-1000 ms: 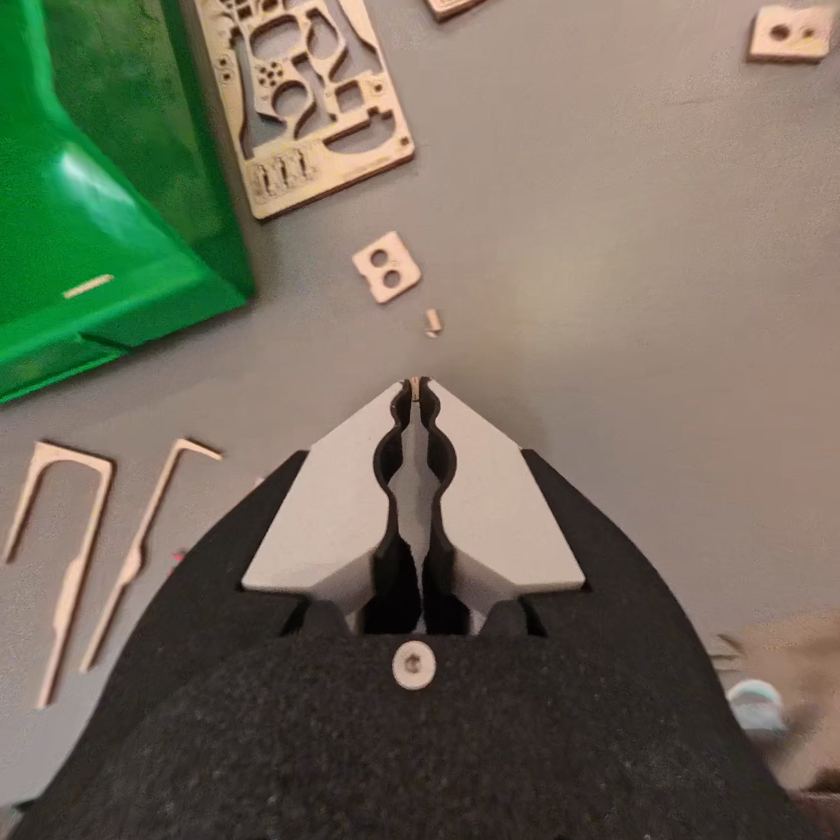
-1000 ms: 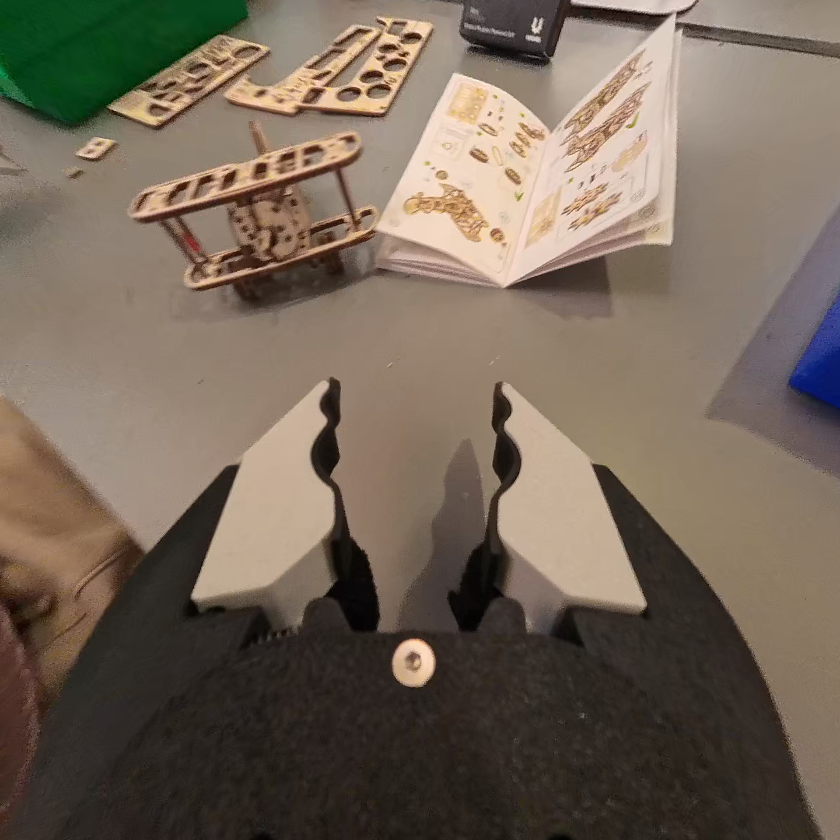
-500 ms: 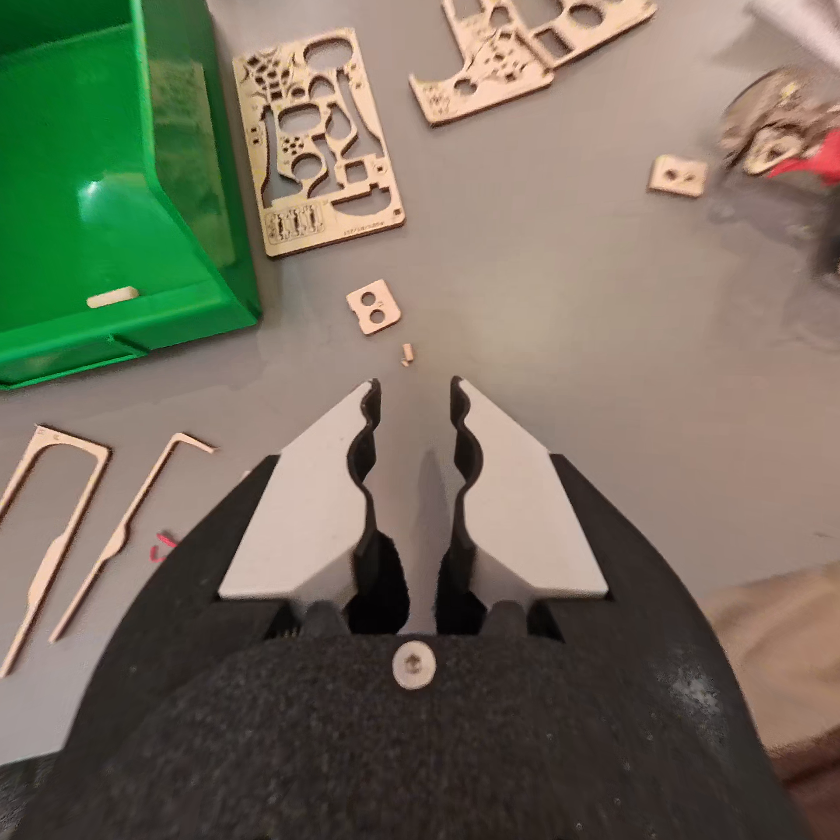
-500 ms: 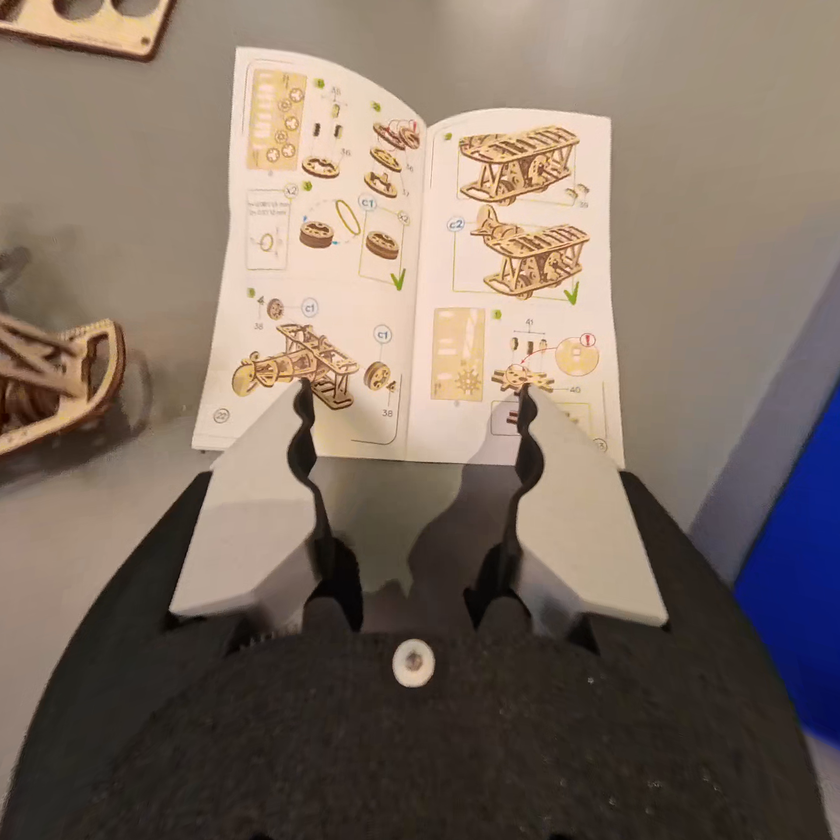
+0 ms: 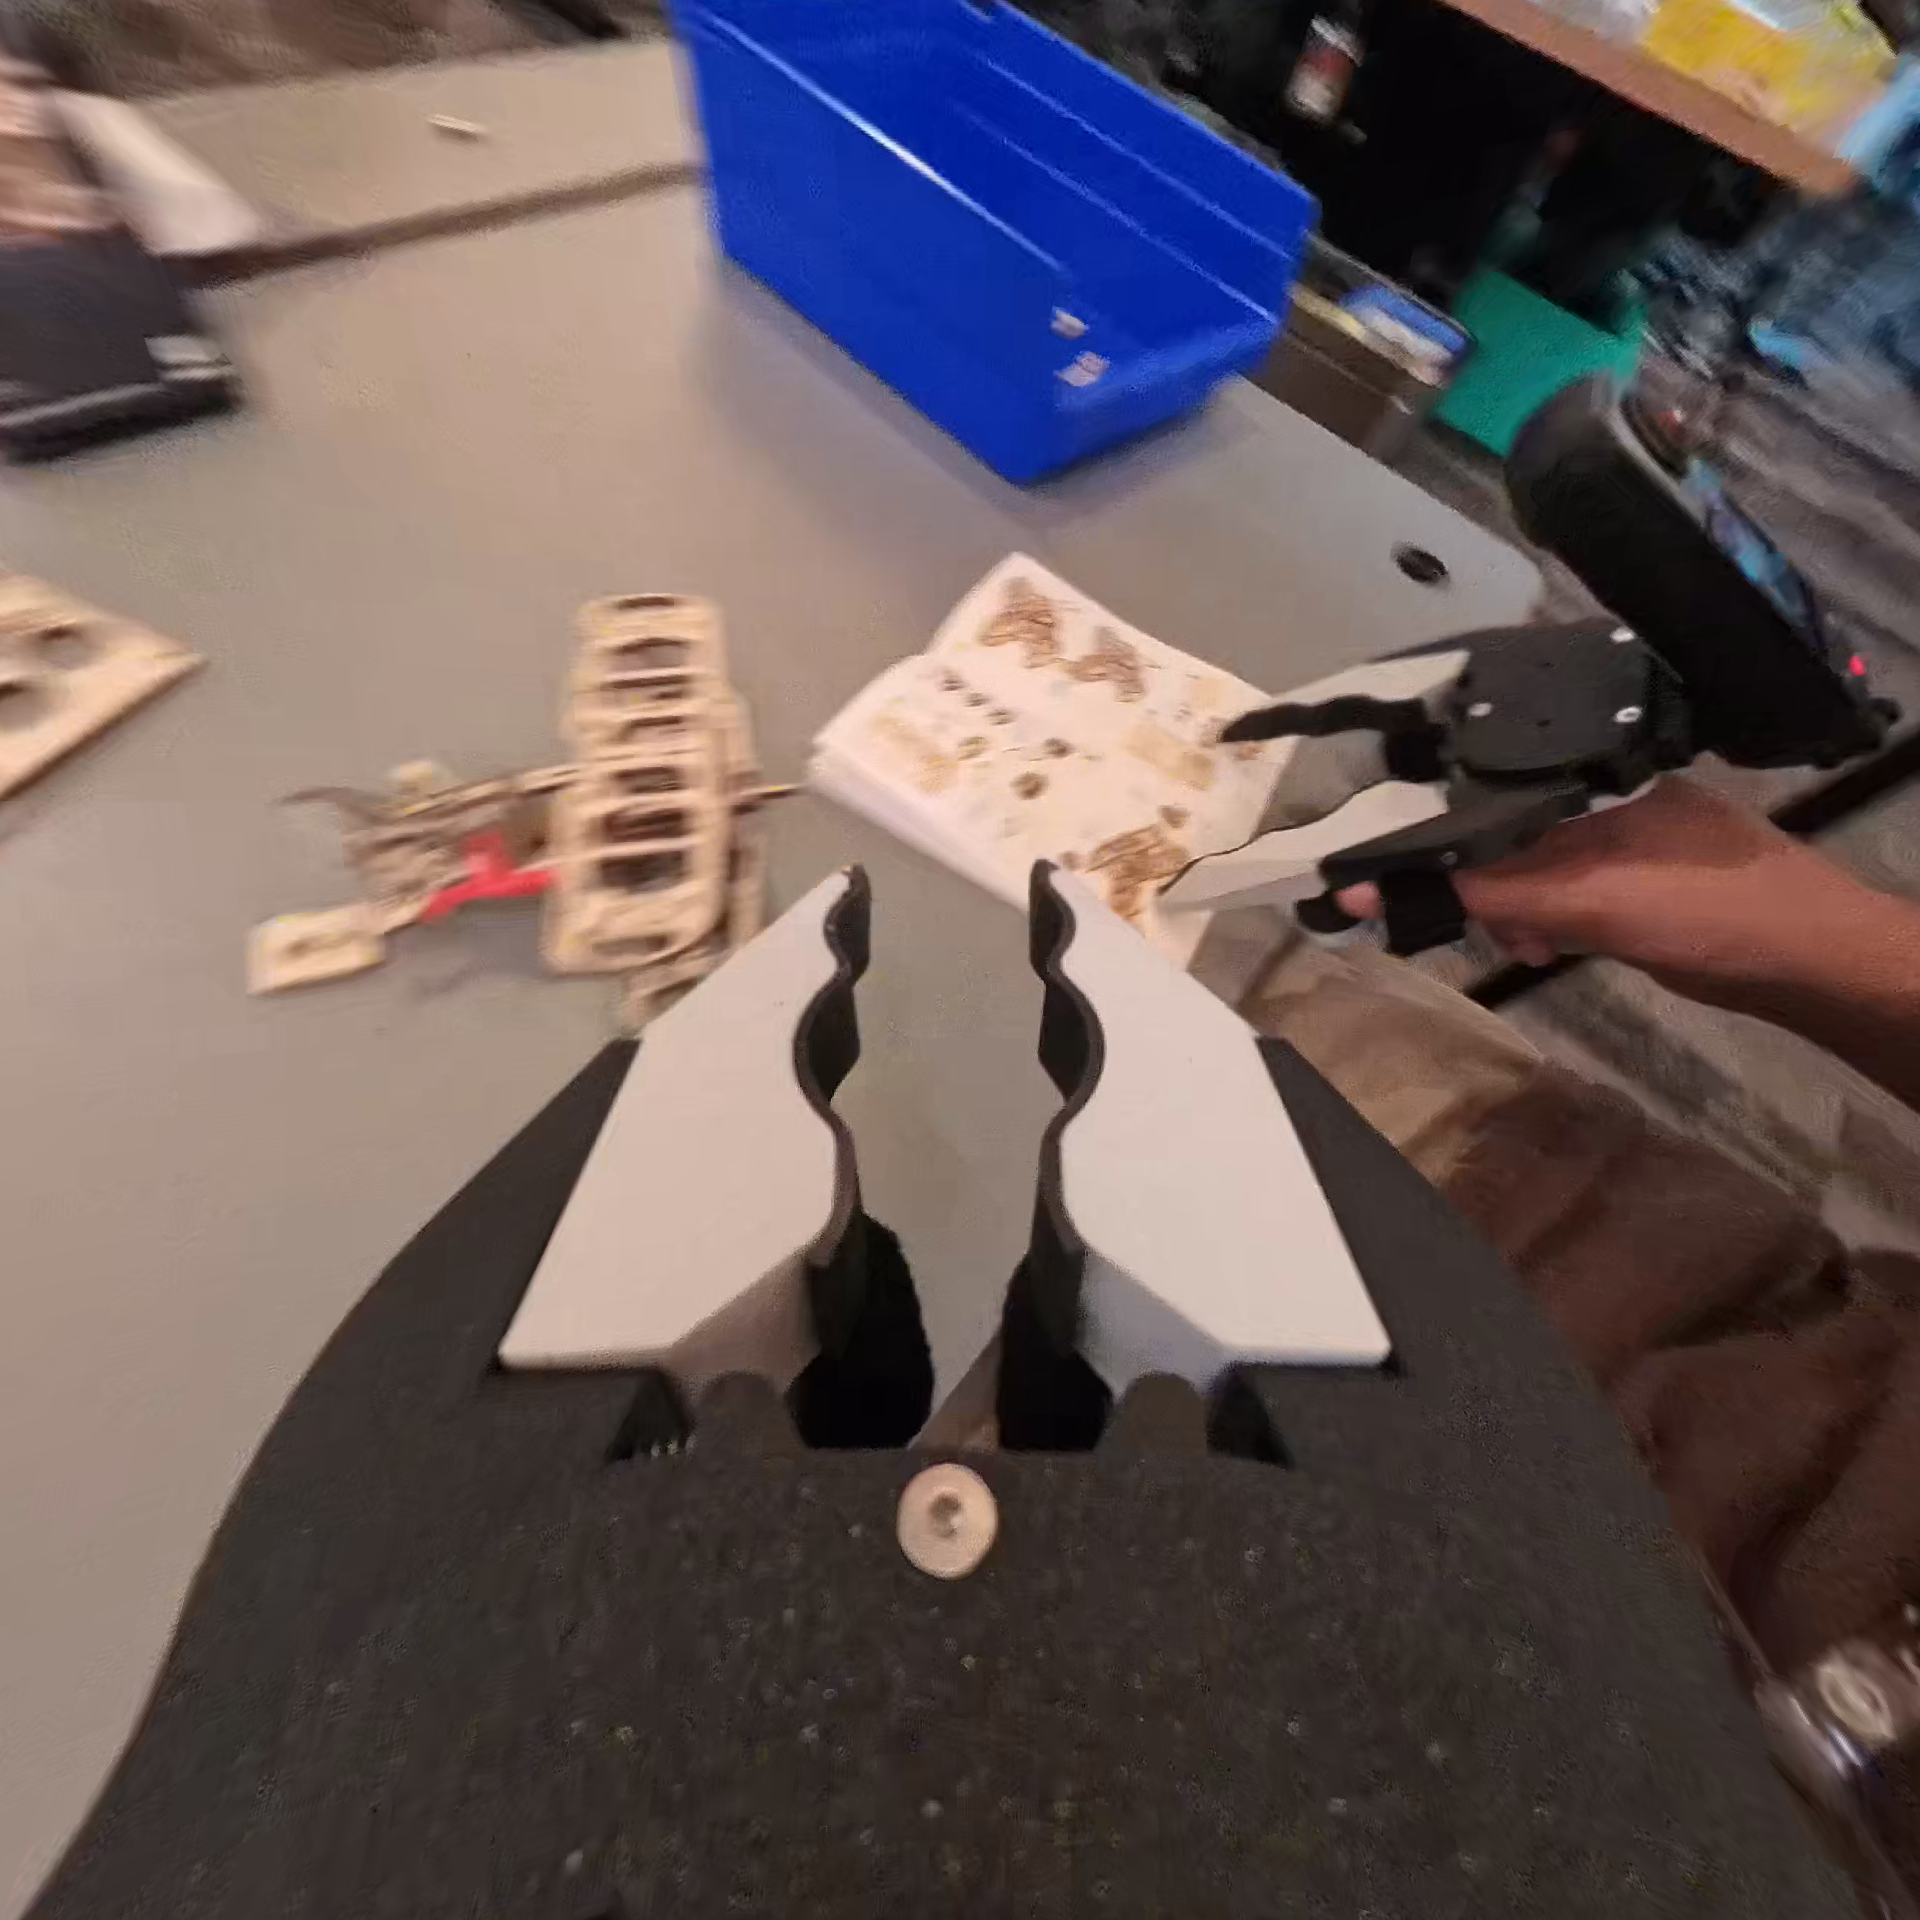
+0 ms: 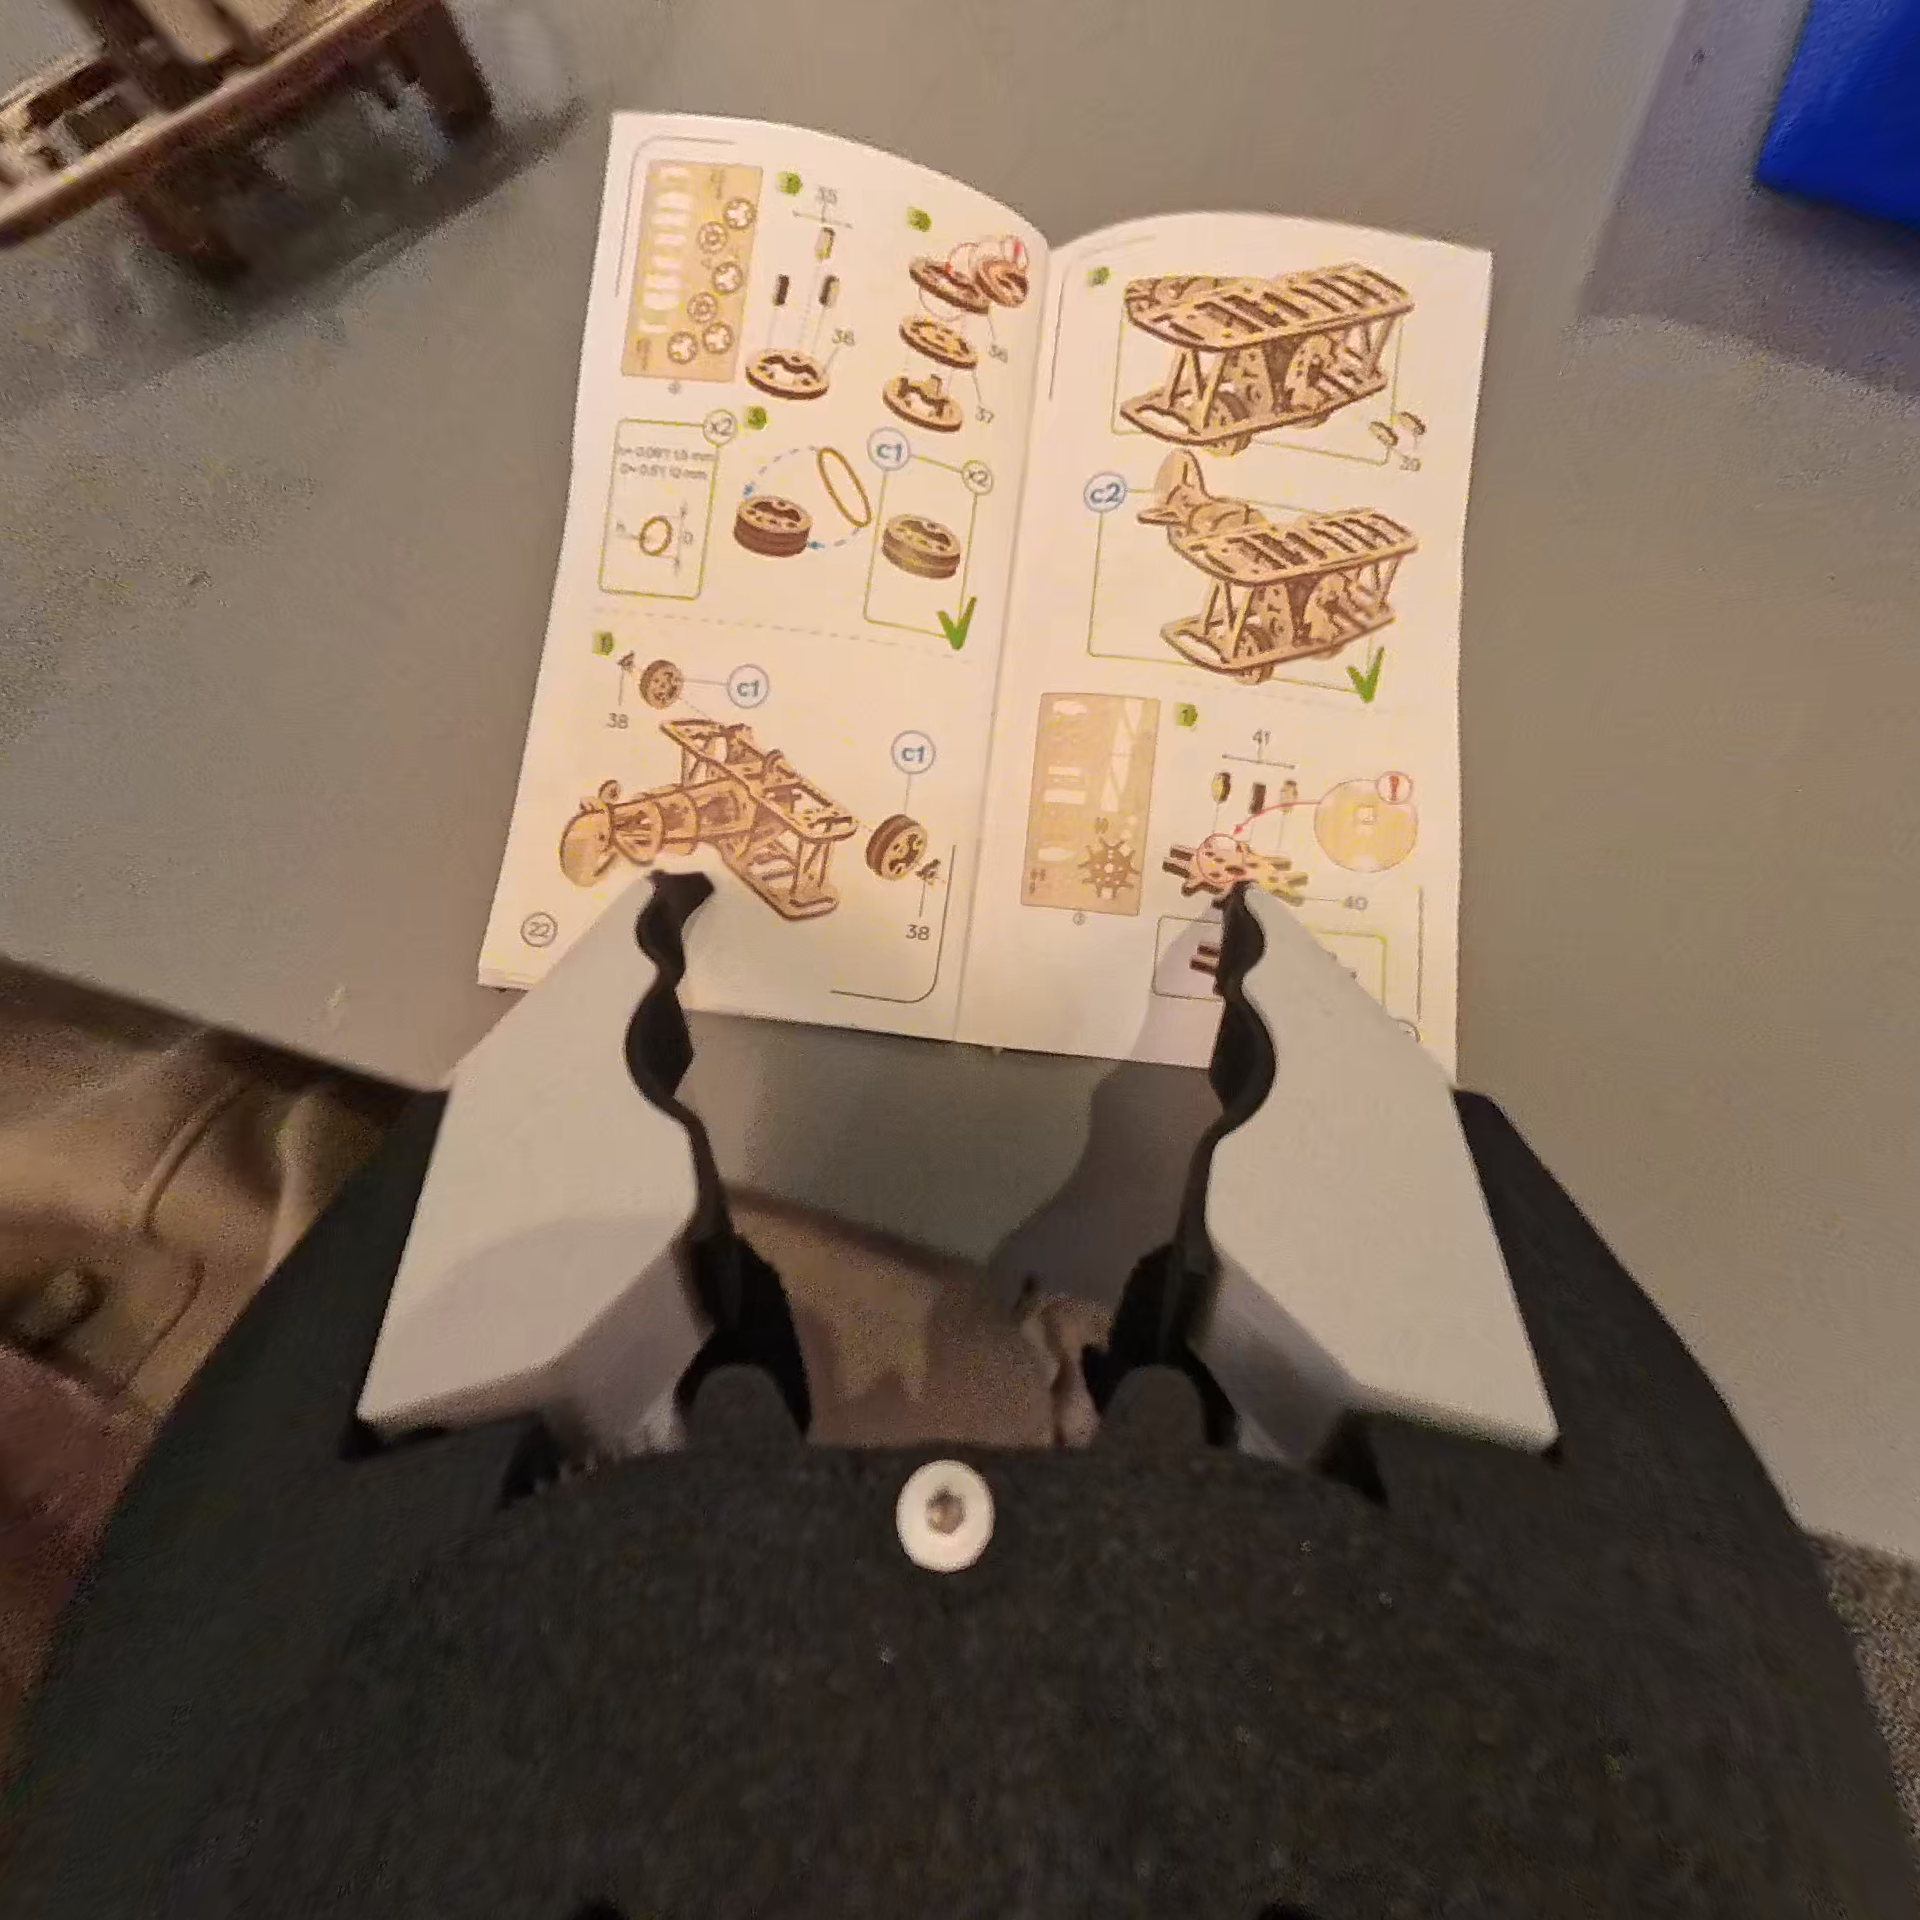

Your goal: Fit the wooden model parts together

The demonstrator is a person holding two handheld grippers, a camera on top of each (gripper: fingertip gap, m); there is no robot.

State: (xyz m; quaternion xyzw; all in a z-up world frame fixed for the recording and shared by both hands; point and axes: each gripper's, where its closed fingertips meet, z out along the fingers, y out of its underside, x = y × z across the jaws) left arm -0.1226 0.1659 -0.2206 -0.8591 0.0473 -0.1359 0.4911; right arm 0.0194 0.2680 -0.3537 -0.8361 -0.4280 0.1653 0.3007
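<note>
- Left tongs [image 5: 948, 896]: released, grey fingers with wavy black inner pads standing apart, nothing between them; bare grey counter [image 5: 436, 436] shows through the gap.
- Right tongs [image 6: 951, 894]: released wide, holding nothing; they hang over the near edge of the open white instruction booklet [image 6: 997, 582], and contact with the paper cannot be judged.
- In the left wrist view the right tongs [image 5: 1205, 810] appear at the right, held by a person's hand [image 5: 1621, 883], fingers spread over the same booklet [image 5: 1029, 748].
- Task item: the partly assembled light-brown wooden biplane model [image 5: 623, 800] sits on the counter ahead and left of the left tongs, apart from both tongs. View is motion-blurred; a red part [image 5: 488, 883] shows at its left side.
- In the right wrist view, the same model [image 6: 208, 114] is at the top left corner, blurred, left of the booklet.
- A small flat rectangular wooden piece [image 5: 312, 948] lies just left of the model.
- A cut-out flat wooden sheet [image 5: 62, 686] lies at the far left edge of the counter.
- A blue plastic bin [image 5: 987, 239] stands on the counter beyond the booklet, well apart from the model.
- Booklet lies open flat, pages showing plane assembly drawings.
</note>
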